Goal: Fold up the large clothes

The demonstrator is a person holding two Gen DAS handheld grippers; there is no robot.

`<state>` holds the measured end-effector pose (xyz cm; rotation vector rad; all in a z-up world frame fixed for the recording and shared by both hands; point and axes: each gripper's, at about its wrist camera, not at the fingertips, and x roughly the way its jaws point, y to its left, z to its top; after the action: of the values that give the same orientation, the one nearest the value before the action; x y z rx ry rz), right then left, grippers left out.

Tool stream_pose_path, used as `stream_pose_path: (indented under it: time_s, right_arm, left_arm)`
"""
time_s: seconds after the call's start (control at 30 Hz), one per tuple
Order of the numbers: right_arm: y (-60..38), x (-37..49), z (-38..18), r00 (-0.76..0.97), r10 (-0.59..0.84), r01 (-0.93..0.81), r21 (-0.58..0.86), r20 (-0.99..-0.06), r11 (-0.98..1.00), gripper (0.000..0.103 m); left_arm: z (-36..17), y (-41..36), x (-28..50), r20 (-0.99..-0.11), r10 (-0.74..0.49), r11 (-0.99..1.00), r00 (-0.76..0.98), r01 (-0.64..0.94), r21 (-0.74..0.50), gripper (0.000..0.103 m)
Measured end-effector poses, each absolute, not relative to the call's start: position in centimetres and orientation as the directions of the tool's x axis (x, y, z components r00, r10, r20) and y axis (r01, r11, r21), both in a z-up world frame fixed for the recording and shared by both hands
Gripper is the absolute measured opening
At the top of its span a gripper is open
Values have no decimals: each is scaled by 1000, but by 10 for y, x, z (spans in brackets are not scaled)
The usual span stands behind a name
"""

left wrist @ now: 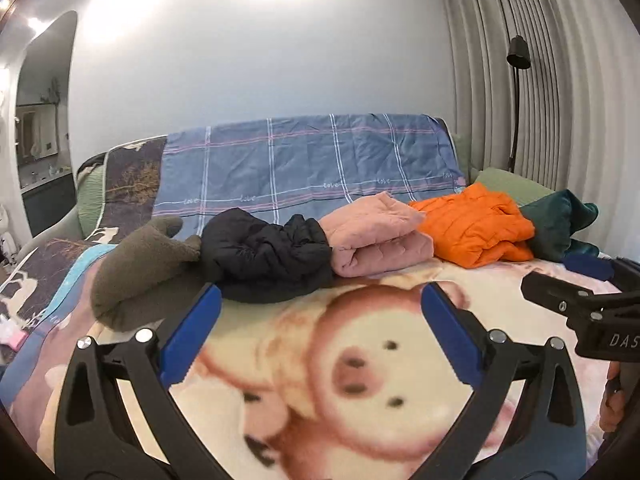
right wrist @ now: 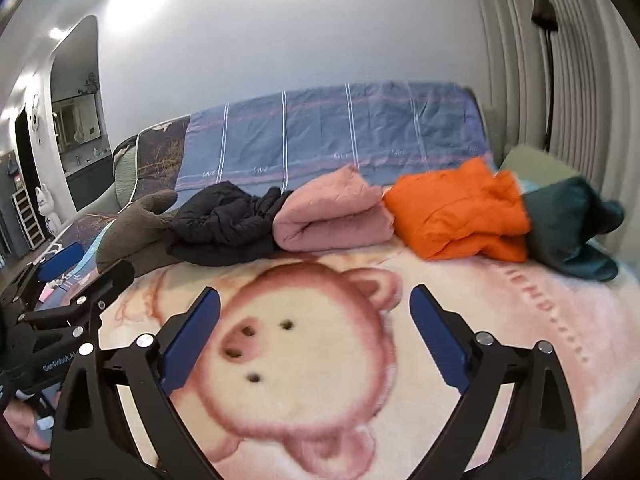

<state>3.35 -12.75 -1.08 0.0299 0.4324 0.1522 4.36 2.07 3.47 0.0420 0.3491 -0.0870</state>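
Fleece blanket [left wrist: 420, 420] w/ pig print covers the bed; work area in front of both claws is bare. Left gripper [left wrist: 320, 300] released, jaws wide, nothing btwn them. Right gripper [right wrist: 316, 304] same: spread, empty, hovering over the pig.

Clothes sit in a row at the back, touching each other: grey fleece [left wrist: 136, 268], black jacket [left wrist: 264, 260], pink top [left wrist: 376, 240], orange jacket [left wrist: 476, 228], teal piece [left wrist: 560, 228].

Progress, my read: pink + orange look folded, prob done. Black looks bunched, grey and teal loose, so approx 3 left. No garment laid out yet, none gripped.
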Motion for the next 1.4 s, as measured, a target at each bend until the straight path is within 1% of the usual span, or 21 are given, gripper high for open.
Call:
stream_pose_path:
  time_s: [0.1, 0.17, 0.23, 0.37, 0.57, 1.13, 1.4]
  right_arm:
    - [-125, 21, -7, 909, 150, -146, 39, -390, 988, 98]
    - [-126, 15, -7, 915, 138, -138, 26, -380, 990, 98]
    - [-127, 8, -6, 919, 134, -136, 19, -371, 991, 98]
    - [-128, -2, -6, 925, 127, -135, 3, -358, 991, 98]
    - [-134, -7, -7, 924, 124, -128, 13, -362, 992, 98]
    - [-134, -6, -14, 917, 118, -121, 16, -382, 992, 98]
    - [-133, -6, -17, 913, 108, -113, 11, -394, 994, 98]
  left_arm:
    - [33, 24, 30, -392, -72, 997, 917, 55, -53, 101]
    - [30, 21, 28, -481, -38, 999, 876, 20, -43, 101]
    - [26, 17, 21, -506, -20, 1000, 863, 9, -25, 101]
    - [21, 11, 7, -516, -12, 1000, 857, 5, -15, 101]
    - [22, 7, -2, -507, -5, 1000, 862, 0, -10, 101]
    - [22, -1, -2, -504, 19, 1000, 864, -5, 29, 101]
    - [19, -1, -2, -513, 8, 1000, 859, 4, 22, 101]
